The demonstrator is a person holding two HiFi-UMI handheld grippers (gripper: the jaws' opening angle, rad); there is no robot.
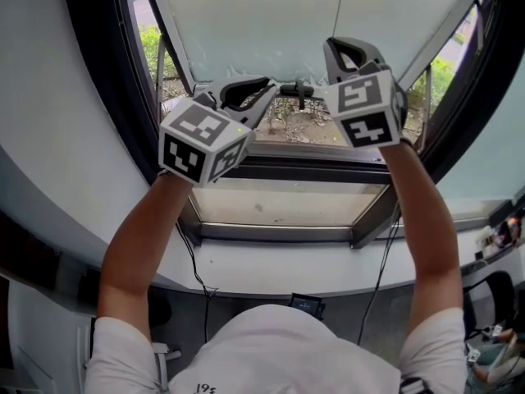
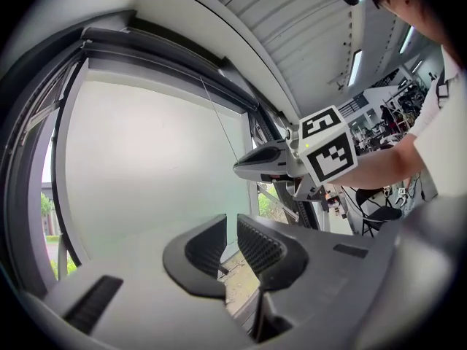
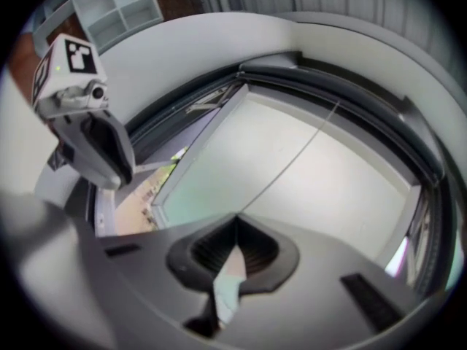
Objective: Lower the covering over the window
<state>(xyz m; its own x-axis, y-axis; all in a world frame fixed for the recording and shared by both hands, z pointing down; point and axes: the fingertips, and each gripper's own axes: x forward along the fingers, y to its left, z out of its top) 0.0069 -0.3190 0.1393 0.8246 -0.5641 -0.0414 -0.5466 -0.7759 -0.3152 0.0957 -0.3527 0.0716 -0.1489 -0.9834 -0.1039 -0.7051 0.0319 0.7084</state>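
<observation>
A pale roller blind [image 1: 271, 15] covers the upper window, and its bottom edge hangs above a strip of open view. A thin pull cord [image 1: 339, 6] runs down the blind's middle. My right gripper [image 1: 336, 46] is raised at the cord. In the right gripper view the cord [image 3: 292, 155] leads straight into its closed jaws [image 3: 236, 224], so it is shut on the cord. My left gripper [image 1: 275, 89] is held up just left of the right one, jaws pointing right. Its fingers [image 2: 211, 243] stand together with nothing seen between them.
A dark window frame [image 1: 115, 72] curves round both sides. The inner ledge [image 1: 279, 208] lies below the grippers, with the white sill [image 1: 271, 265] nearer me and cables hanging over it. Gravel and greenery [image 1: 152, 48] show outside. Chairs [image 2: 379, 214] stand in the room behind.
</observation>
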